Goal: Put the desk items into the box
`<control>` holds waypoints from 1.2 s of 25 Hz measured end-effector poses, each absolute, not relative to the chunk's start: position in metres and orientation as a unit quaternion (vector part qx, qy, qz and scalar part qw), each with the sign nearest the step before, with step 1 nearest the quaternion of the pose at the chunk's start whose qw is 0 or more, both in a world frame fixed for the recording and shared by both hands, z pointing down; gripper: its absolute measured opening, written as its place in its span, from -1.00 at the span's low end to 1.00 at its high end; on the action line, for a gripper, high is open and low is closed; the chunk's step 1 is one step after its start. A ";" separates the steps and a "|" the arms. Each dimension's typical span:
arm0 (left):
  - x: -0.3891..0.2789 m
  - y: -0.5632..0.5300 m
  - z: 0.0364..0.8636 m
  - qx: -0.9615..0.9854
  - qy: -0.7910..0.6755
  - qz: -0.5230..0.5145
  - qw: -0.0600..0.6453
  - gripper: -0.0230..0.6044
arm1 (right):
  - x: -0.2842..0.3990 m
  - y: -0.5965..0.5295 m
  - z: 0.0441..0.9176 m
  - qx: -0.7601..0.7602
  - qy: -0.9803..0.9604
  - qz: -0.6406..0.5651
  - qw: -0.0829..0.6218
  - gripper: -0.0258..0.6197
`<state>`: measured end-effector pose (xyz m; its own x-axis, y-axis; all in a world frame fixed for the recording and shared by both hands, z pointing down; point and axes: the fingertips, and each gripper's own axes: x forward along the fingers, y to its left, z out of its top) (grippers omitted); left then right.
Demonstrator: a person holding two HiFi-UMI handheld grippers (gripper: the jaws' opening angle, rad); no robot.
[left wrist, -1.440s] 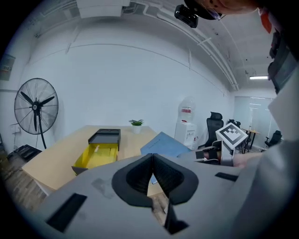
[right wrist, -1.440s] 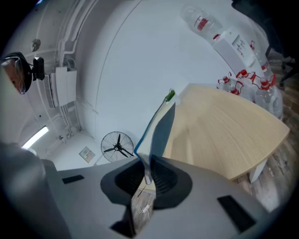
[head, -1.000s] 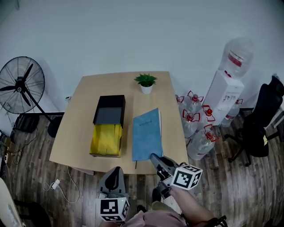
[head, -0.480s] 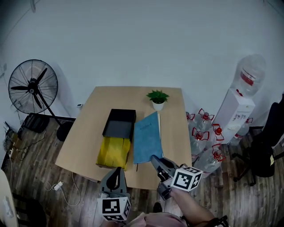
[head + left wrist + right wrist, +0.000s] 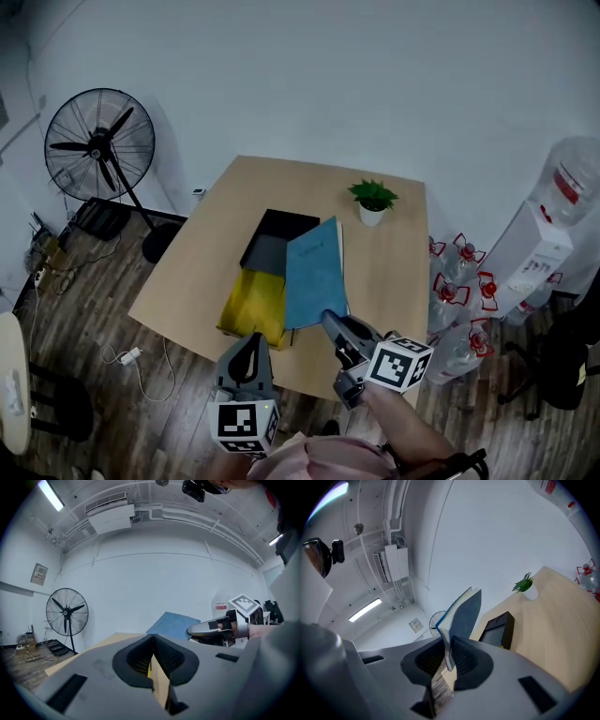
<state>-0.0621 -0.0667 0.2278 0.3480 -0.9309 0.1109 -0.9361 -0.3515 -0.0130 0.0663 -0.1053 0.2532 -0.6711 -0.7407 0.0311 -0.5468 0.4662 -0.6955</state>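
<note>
A blue book [image 5: 314, 272] is clamped at its near edge by my right gripper [image 5: 330, 321], which is shut on it. The book is lifted and tilted, with its left edge over the black box [image 5: 272, 246] on the wooden table [image 5: 394, 272]. A yellow item [image 5: 253, 302] lies at the box's near end. In the right gripper view the blue book [image 5: 461, 613] stands up between the jaws of my right gripper [image 5: 449, 653], with the black box [image 5: 497, 627] beyond. My left gripper [image 5: 247, 339] hovers near the table's front edge. In its own view the left gripper [image 5: 152, 641] is shut and empty.
A small potted plant [image 5: 373, 199] stands at the table's far right. A standing fan [image 5: 98, 150] is on the floor to the left. Several water bottles [image 5: 459, 281] and a dispenser [image 5: 553, 234] crowd the right side. A cable [image 5: 127, 356] lies on the floor at the near left.
The blue book lay flat on the table right of the box; now my right gripper has raised it and carried it left over the box's edge. The left gripper has barely moved.
</note>
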 end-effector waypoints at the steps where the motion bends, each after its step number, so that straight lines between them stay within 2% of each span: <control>1: -0.067 -0.069 0.230 0.818 -0.572 0.051 0.029 -0.89 | 0.061 -0.109 0.255 -0.378 0.846 -0.351 0.136 -0.78; 17: -0.187 -0.129 0.270 0.824 -0.553 0.105 0.063 -0.89 | -0.062 -0.152 0.316 -0.394 0.806 -0.418 0.141 -0.77; 30: -0.210 -0.165 0.318 0.857 -0.481 0.166 0.078 -0.89 | -0.103 -0.150 0.392 -0.429 0.712 -0.511 0.221 -0.77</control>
